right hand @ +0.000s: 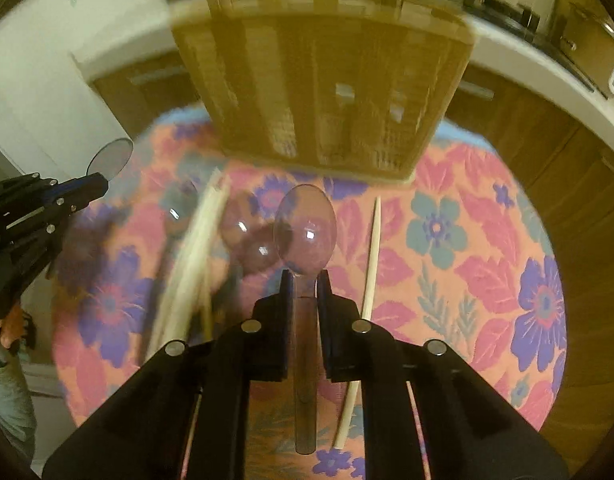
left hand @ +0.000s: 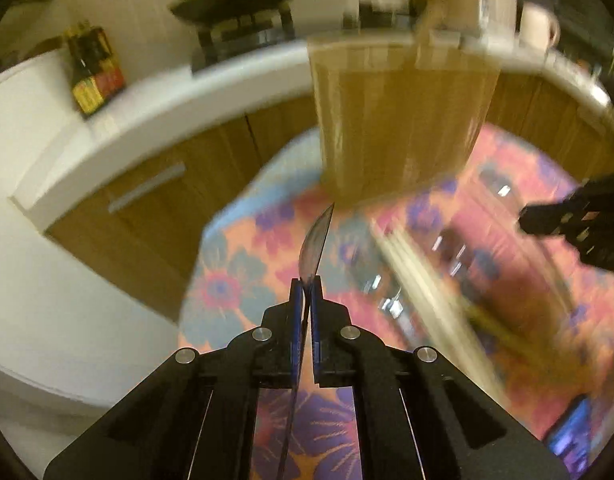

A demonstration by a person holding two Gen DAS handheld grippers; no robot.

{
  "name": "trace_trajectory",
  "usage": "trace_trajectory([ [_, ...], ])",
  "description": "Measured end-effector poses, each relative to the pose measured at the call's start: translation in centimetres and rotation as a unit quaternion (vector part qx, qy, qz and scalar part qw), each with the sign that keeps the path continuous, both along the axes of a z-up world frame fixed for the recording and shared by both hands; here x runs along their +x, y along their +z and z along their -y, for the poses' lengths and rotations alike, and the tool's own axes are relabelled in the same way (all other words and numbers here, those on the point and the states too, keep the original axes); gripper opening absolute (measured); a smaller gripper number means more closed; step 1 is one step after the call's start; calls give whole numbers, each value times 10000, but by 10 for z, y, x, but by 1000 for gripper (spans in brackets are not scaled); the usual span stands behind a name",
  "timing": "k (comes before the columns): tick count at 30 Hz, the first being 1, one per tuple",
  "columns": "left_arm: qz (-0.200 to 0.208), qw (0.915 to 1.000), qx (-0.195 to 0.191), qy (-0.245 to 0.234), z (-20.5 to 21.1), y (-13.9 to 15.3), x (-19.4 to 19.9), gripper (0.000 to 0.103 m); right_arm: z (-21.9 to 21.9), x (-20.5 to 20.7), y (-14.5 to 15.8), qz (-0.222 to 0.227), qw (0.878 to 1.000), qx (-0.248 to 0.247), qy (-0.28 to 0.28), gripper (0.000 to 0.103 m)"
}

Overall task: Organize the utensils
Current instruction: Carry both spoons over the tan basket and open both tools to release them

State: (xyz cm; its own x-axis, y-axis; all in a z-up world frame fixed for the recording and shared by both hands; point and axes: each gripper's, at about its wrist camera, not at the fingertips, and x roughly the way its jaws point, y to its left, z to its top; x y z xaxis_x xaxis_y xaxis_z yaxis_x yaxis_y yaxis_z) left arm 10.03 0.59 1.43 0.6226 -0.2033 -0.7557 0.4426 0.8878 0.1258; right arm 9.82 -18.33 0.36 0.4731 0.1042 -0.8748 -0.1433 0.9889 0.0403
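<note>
My left gripper is shut on a clear plastic spoon, seen edge-on, its bowl sticking up past the fingertips. My right gripper is shut on the handle of another clear plastic spoon, bowl facing me. Both hang above a round table with a floral cloth. A tall wooden utensil holder stands at the table's far side, with chopsticks poking out of its top left. Loose clear spoons and a bundle of chopsticks lie left of the right gripper. The left gripper shows at the left edge of the right wrist view.
A single chopstick lies just right of the right gripper. Wooden cabinets under a white counter run behind the table, with a dark bottle and a stove on it. A person's hand shows at the lower left.
</note>
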Motion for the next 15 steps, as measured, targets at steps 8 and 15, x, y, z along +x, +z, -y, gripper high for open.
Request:
trace_trajectory([
  [8, 1262, 9825, -1334, -296, 12, 87, -17, 2, 19, -34, 63, 1108, 9932, 350, 90, 10],
  [15, 1941, 9490, -2426, -538, 34, 133, 5, 2, 31, -16, 120, 2231, 9721, 728, -67, 10],
])
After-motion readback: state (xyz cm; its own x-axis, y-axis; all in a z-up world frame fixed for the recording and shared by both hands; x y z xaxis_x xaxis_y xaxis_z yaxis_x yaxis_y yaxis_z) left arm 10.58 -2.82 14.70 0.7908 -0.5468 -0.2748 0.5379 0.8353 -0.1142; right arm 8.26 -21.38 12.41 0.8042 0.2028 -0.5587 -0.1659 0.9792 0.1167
